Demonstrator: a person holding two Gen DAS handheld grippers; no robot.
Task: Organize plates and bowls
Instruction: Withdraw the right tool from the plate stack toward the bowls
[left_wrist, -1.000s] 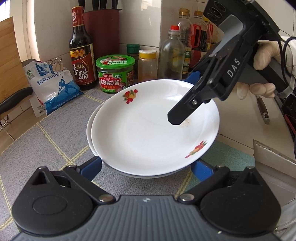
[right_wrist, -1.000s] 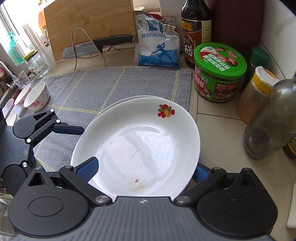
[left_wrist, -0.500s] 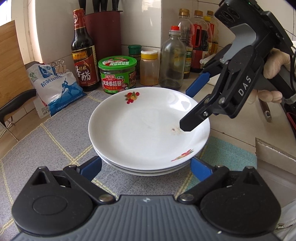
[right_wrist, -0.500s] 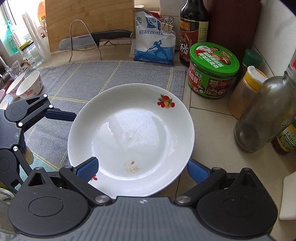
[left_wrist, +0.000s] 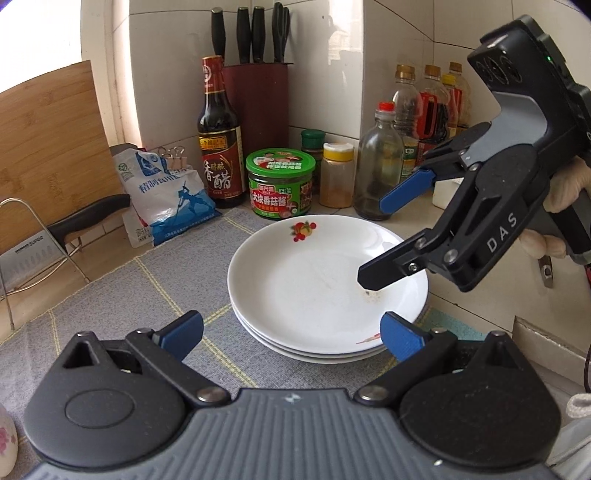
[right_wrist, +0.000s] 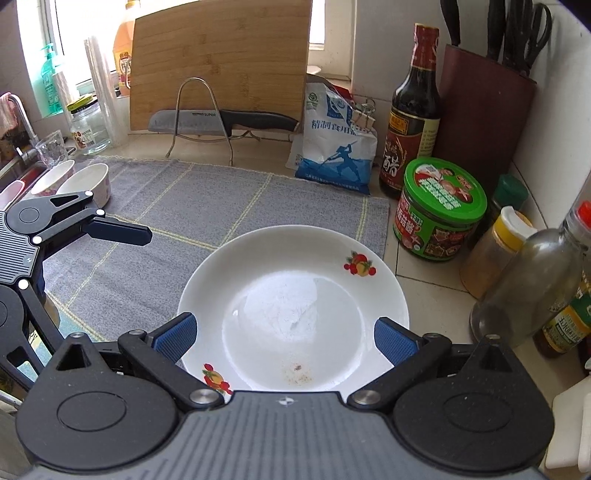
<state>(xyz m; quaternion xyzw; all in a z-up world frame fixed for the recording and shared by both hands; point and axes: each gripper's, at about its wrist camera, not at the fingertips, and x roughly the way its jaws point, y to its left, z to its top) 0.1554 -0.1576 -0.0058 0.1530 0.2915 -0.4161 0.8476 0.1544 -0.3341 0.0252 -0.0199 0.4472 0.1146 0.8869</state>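
Plates (left_wrist: 325, 280): white stack, centre frame, edges aligned so it sits stable, on grey mat (left_wrist: 110, 295) over the tabletop. Your right gripper (left_wrist: 373, 240) hovers above its rim, fingers spread, empty. Your left gripper (left_wrist: 291, 334), lower frame, likewise spread. Bowls (right_wrist: 86, 181) wait upper left.

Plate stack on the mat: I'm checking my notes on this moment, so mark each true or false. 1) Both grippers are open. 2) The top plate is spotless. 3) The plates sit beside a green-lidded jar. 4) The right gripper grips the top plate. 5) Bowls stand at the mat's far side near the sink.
1) True: left gripper and right gripper are both open.
2) False: the top plate has small brown specks.
3) True: the green-lidded jar stands close by.
4) False: its fingers hover above the plate, holding nothing.
5) True: the bowls stand there.
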